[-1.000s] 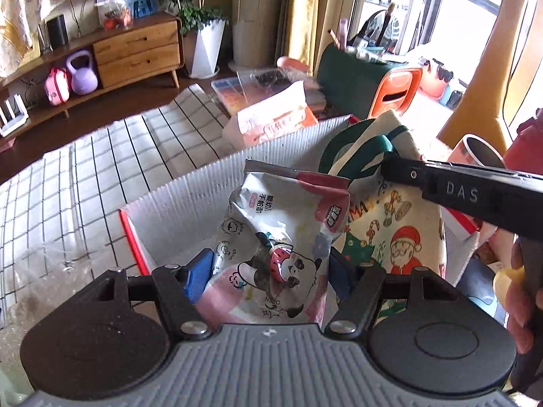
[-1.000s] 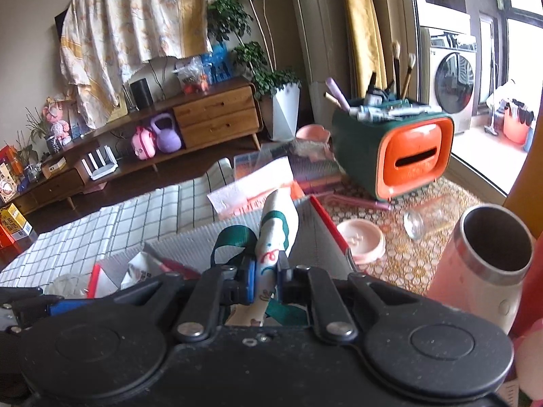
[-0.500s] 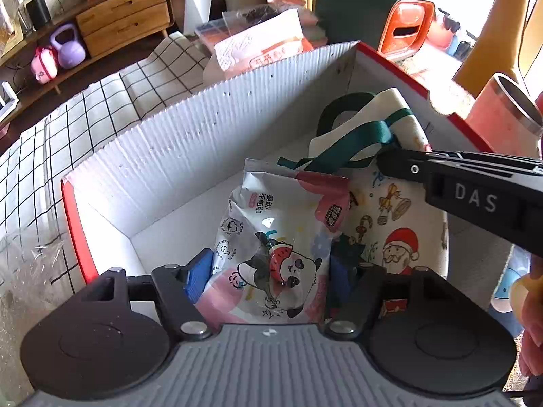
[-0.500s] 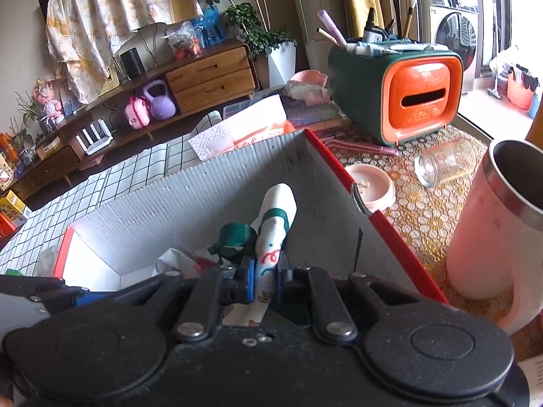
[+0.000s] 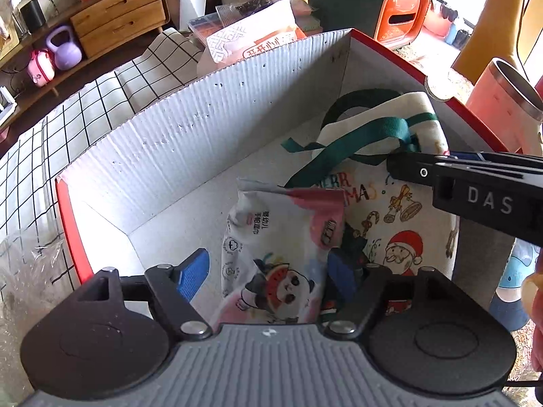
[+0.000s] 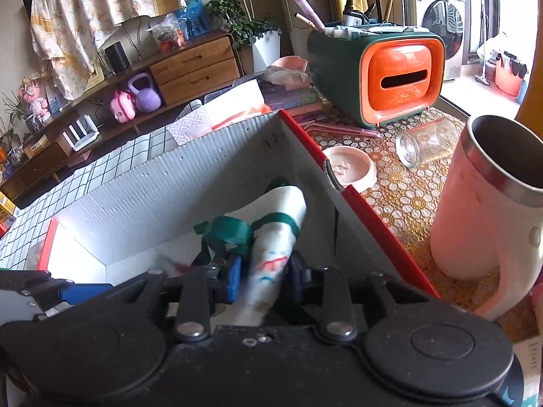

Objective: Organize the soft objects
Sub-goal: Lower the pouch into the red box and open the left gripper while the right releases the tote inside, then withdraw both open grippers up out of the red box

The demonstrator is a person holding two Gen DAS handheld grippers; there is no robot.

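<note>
A white corrugated box with red rims [image 5: 190,135] holds two soft things. In the left wrist view a panda-print wipes pack [image 5: 281,257] stands inside the box between my left gripper's blue pads; the left pad [image 5: 193,273] stands clear of the pack, so my left gripper [image 5: 268,271] is open. A Christmas tote bag with green straps [image 5: 390,203] lies in the box's right part. My right gripper [image 6: 264,276] is shut on the tote bag [image 6: 275,237] and shows in the left wrist view [image 5: 404,166] as a black arm over the bag.
A pink steel-rimmed mug [image 6: 488,203] stands right of the box. A pink bowl [image 6: 349,169], a lying glass jar [image 6: 427,142] and an orange-green organizer [image 6: 390,81] sit behind it. A tissue pack [image 5: 251,40] lies beyond the box; crinkled plastic [image 5: 23,288] lies left.
Both grippers have gone down into the box with their loads. The left jaws have spread apart and let go of the wipes pack. The right gripper still holds the tote.
</note>
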